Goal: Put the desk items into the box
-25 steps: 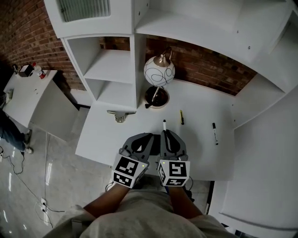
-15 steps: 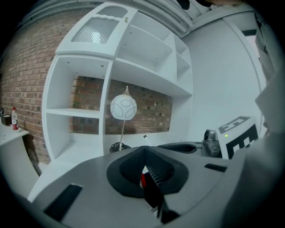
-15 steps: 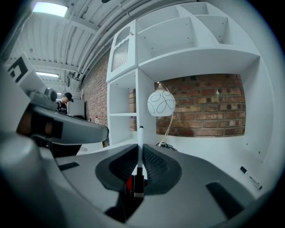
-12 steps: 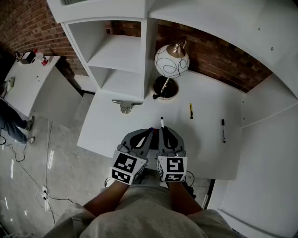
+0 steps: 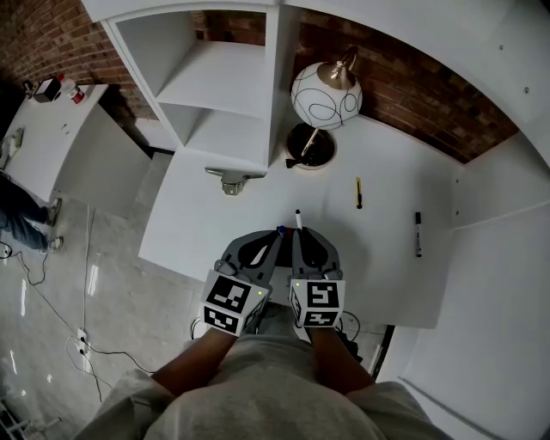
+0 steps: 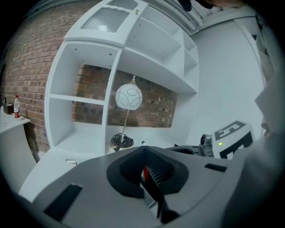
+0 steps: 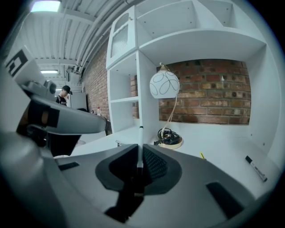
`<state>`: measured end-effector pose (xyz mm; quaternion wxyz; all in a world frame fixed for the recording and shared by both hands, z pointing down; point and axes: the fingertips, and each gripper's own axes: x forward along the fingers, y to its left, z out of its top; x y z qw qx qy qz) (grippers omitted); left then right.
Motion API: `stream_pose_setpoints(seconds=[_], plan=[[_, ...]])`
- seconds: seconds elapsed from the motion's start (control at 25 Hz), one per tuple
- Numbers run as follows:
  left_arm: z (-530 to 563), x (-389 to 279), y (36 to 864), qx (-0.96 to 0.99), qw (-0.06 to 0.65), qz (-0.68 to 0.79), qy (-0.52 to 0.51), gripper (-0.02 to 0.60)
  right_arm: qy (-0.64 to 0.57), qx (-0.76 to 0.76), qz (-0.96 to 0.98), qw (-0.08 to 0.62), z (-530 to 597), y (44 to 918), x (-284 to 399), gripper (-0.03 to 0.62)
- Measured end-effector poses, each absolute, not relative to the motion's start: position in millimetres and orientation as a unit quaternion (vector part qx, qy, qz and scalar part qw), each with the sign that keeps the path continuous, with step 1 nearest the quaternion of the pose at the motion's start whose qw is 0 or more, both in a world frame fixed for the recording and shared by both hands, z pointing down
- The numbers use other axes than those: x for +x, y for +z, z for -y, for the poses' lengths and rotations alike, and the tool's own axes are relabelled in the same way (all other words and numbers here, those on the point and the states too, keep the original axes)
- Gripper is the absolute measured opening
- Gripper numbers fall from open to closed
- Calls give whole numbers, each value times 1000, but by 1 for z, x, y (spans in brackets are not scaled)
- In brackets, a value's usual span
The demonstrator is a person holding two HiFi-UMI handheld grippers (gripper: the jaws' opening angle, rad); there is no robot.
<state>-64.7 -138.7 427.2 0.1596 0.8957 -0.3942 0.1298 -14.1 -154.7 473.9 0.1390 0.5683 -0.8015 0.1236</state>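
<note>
**Right claw** (image 7: pixel 139 165): clenched on a white pen (image 7: pixel 140 144) that stands up out of its jaws.

**Left claw** (image 6: pixel 145 168): jaws together on a thin red item (image 6: pixel 144 174); what kind of item cannot be told.

**Head view:** both claws sit side by side above the near edge of the white table (image 5: pixel 198 232).

**Table beyond the claws:**
- a yellow pen (image 5: pixel 358 192);
- a black marker (image 5: pixel 418 234), well apart to the right;
- a metal clip (image 5: pixel 229 179) at the foot of the white shelf unit (image 5: pixel 228 94);
- a globe lamp (image 5: pixel 325 93), its cord coiled on the base, in front of a brick wall (image 5: pixel 412 103).

**Shown in one view only:**
- The head view shows the grey tiled floor (image 5: pixel 112 292) with loose cables.
- The right gripper view shows the ribbed ceiling with its strip lights (image 7: pixel 44 5).
</note>
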Motion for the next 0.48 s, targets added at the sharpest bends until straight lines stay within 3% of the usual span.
stream_pose_setpoints(seconds=[0.48], plan=[[136,-67,432,893,168,396,133,8,189,530,795,225,157,490,-20,48]])
